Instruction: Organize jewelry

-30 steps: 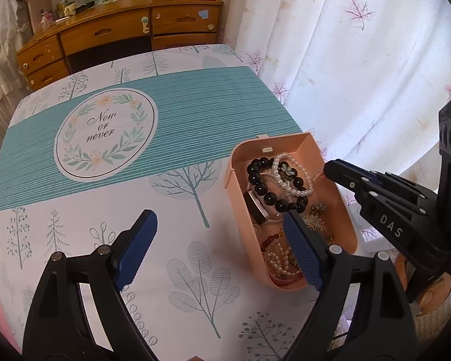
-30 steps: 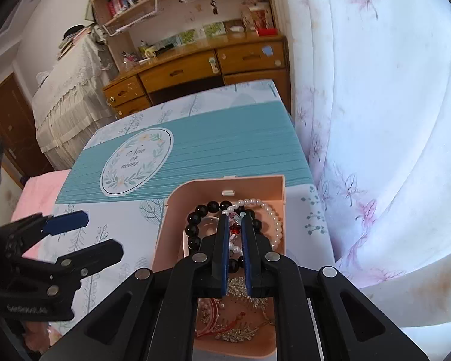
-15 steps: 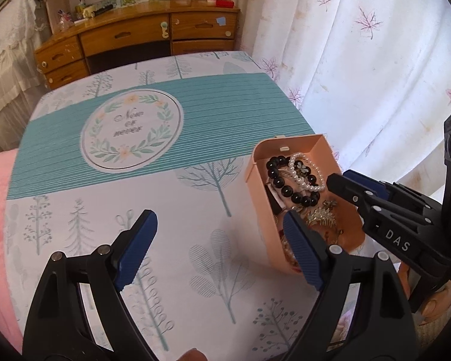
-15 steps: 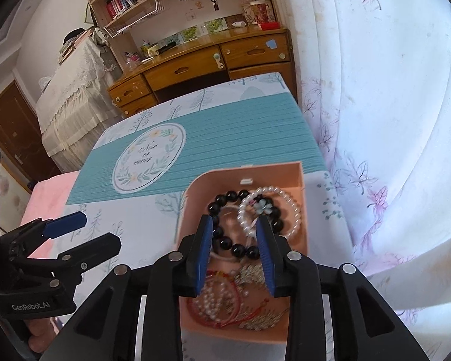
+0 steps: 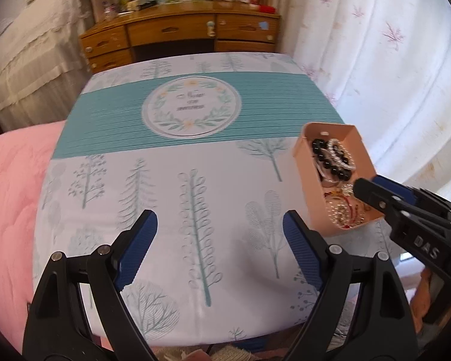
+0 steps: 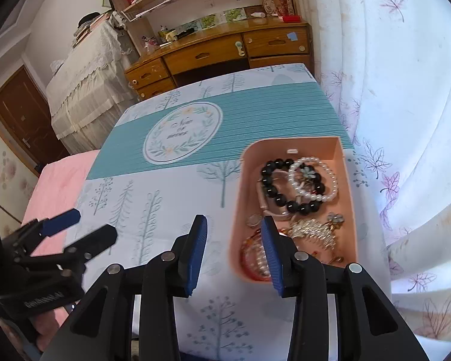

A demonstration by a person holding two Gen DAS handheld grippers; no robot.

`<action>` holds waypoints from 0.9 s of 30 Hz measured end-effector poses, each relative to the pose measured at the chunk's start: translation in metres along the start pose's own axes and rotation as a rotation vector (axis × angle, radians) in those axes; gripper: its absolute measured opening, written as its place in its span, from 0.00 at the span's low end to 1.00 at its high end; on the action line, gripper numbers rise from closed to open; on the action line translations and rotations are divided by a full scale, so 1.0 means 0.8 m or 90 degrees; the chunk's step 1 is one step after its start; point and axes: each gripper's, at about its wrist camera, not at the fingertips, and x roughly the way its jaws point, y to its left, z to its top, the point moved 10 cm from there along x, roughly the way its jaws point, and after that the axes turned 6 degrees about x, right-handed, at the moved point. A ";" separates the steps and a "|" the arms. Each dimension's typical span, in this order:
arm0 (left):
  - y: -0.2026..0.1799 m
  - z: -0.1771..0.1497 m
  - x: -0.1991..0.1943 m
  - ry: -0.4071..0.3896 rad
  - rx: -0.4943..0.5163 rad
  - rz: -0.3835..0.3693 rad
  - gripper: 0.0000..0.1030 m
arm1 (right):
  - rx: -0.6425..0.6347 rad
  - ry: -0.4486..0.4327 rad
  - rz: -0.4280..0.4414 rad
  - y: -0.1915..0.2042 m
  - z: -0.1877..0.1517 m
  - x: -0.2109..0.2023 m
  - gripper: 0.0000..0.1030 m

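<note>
Since the earlier frames both claws have drawn back from the pink jewelry box: the right claw, which stood pinched together over the beads, is now off to the box's left edge with its jaws opening and nothing between them, and the left claw has slid away so that the box sits at the right of its frame instead of just past its right finger. The left claw stands wide open and empty above the tree-printed cloth of the surface. The box rests near the right edge of the surface, close to the curtain, open-topped, with a black bead bracelet and a pearl bracelet overlapping in its far half and a tangle of gold and red pieces in the near half. Its long axis runs from the lower edge of the right wrist frame toward the wooden desk, the squared end with the small slot farthest away. All jewelry appears to be in the box, so the step in hand looks like a retreat; to do it well, the claws should probably rise clear without clipping the box wall or snagging a strand.
</note>
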 end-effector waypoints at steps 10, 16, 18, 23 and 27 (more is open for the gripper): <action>0.026 -0.006 -0.016 -0.027 -0.052 0.036 0.81 | -0.075 -0.055 -0.040 0.056 -0.005 -0.036 0.68; 0.027 -0.008 -0.012 -0.021 -0.055 0.031 0.81 | -0.049 -0.036 -0.029 0.054 -0.010 -0.031 0.68; 0.026 -0.007 -0.010 -0.021 -0.054 0.030 0.81 | -0.043 -0.034 -0.027 0.052 -0.011 -0.029 0.68; 0.028 -0.007 -0.008 -0.021 -0.051 0.034 0.81 | -0.041 -0.030 -0.028 0.048 -0.008 -0.024 0.68; 0.029 -0.007 -0.007 -0.019 -0.050 0.035 0.81 | -0.040 -0.028 -0.028 0.047 -0.008 -0.022 0.68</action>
